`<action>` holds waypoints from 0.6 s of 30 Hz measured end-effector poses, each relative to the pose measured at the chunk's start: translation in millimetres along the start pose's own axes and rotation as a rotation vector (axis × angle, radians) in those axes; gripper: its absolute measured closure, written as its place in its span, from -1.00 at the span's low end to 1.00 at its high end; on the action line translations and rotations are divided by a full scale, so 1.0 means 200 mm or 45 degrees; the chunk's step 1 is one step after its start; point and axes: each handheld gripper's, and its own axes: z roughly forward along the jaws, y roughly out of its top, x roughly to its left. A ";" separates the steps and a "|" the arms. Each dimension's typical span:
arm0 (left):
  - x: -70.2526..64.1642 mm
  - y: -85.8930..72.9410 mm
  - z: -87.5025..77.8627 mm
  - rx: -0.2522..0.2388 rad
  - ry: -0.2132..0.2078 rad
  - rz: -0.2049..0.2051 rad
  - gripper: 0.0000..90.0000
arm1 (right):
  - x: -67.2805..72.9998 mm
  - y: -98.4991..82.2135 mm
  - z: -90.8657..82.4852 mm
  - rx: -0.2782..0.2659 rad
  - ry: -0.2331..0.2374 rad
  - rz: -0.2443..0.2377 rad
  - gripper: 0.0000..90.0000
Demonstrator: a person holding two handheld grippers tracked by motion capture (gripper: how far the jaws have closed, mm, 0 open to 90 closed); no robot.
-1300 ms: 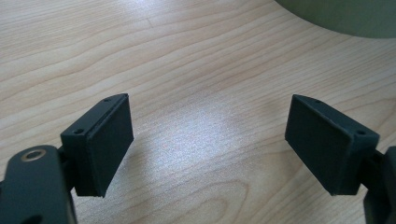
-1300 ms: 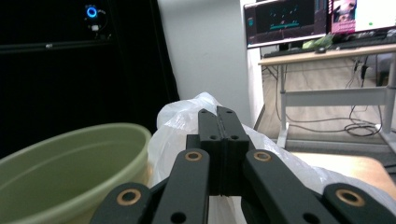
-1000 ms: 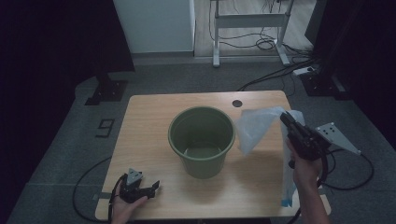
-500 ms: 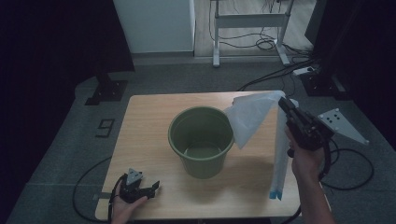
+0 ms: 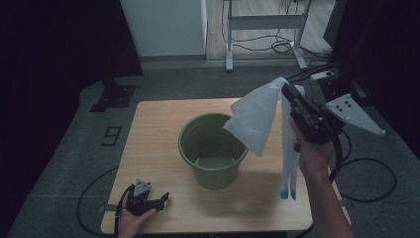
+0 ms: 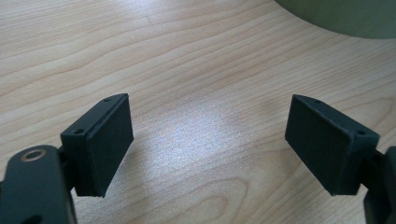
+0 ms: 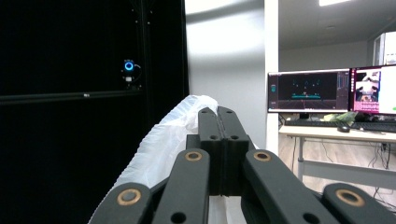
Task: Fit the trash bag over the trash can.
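Note:
A green bucket (image 5: 214,148) stands upright in the middle of the wooden table (image 5: 153,134). My right gripper (image 5: 287,91) is raised to the right of the bucket, shut on a white plastic bag (image 5: 257,116) that droops toward the bucket's rim, with a long strip hanging down beside the forearm. In the right gripper view the jaws are pressed together at the gripper's tip (image 7: 218,112) with the bag (image 7: 161,140) bulging out to the left. My left gripper (image 5: 163,201) rests low at the table's front left, open, and its pads (image 6: 105,140) stand wide over bare wood.
A curved piece of the bucket's wall (image 6: 345,16) lies ahead of the left gripper. Cables (image 5: 366,163) trail on the floor right of the table. A desk frame (image 5: 262,29) and a black stand base (image 5: 114,94) sit beyond the far edge.
My right gripper has risen with the bag, lifting it clear of the table, so it hangs higher beside the bucket. The left gripper has stayed in place.

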 end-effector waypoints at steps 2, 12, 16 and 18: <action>0.00 0.00 0.00 0.000 -0.001 0.000 -0.66 | 0.01 0.03 0.01 -0.008 0.000 -0.002 0.98; 0.00 0.00 0.00 0.002 -0.002 0.001 -0.66 | 0.07 -0.03 0.04 0.013 0.030 -0.021 0.98; 0.00 0.00 0.00 0.005 -0.003 0.002 -0.66 | 0.07 -0.13 0.06 0.067 0.037 -0.011 0.98; 0.00 0.00 0.00 0.006 -0.004 -0.001 -0.66 | 0.07 -0.20 0.07 0.097 0.041 -0.002 0.98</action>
